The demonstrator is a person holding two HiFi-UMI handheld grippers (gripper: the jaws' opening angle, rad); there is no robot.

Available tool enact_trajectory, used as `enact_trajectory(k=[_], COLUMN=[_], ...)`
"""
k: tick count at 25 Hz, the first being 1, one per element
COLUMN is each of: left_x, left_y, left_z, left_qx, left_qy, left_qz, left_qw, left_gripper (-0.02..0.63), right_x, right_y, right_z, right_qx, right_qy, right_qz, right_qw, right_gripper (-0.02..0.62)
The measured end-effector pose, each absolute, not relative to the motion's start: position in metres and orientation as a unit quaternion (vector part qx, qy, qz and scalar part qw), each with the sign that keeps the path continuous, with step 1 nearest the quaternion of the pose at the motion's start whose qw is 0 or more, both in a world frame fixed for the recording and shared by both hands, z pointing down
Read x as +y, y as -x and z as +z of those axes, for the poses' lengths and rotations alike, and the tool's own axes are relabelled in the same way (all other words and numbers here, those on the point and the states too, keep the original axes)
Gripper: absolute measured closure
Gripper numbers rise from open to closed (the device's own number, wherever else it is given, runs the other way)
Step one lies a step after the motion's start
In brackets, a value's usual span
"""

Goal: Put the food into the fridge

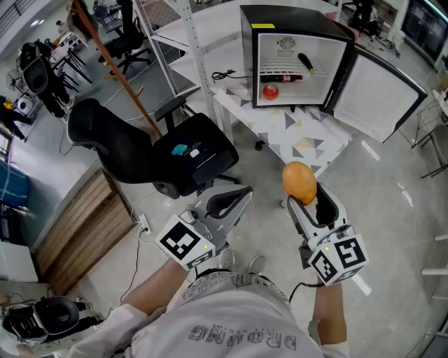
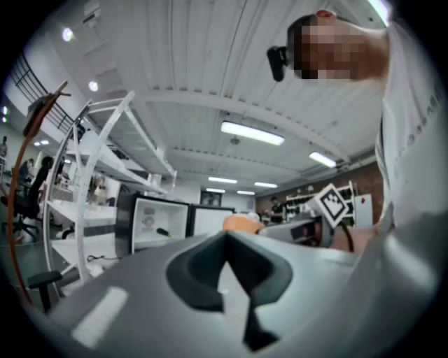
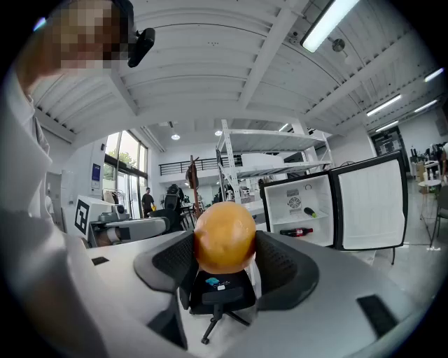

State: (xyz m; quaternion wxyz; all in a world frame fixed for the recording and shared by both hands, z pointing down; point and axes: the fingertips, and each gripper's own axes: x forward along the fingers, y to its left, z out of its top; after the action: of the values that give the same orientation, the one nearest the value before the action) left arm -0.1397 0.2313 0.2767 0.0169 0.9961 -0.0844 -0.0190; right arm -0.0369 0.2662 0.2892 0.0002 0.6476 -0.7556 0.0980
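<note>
My right gripper [image 1: 308, 201] clamps the orange [image 1: 299, 182], well short of the open mini fridge [image 1: 294, 59], so I can carry it in. Left gripper [image 1: 234, 199] is pinched together, empty, idle alongside.

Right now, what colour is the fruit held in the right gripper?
Orange-yellow fruit, clearest in the right gripper view.

One fridge, two bottles, two fruits, one chair.
One fridge [image 1: 280, 15] on one bench [image 1: 308, 143]; inside it one dark bottle [image 1: 306, 63], one red-and-black bottle [image 1: 283, 78] and one red fruit [image 1: 270, 91]; outside it one orange fruit [image 1: 299, 182] and one black chair [image 1: 161, 150].
</note>
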Motion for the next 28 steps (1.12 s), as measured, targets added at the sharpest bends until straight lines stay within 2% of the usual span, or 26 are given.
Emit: enact_trajectory(k=[10, 28], left_x=[0.219, 0.225], left_y=[0.142, 0.117], left_z=[0.277, 0.282], left_qx=[-0.09, -0.11], left_qy=[-0.995, -0.994], left_qz=[-0.024, -0.021], left_qw=[0.019, 0.016], left_gripper=[0.6, 0.6], right_x=[0.26, 0.267], right_y=[0.027, 0.004], right_z=[0.283, 0.289], right_qx=[-0.746, -0.76], right_qy=[-0.658, -0.642], right_qz=[0.101, 0.101], right_qw=[-0.033, -0.029], right_gripper=[0.316, 0.318])
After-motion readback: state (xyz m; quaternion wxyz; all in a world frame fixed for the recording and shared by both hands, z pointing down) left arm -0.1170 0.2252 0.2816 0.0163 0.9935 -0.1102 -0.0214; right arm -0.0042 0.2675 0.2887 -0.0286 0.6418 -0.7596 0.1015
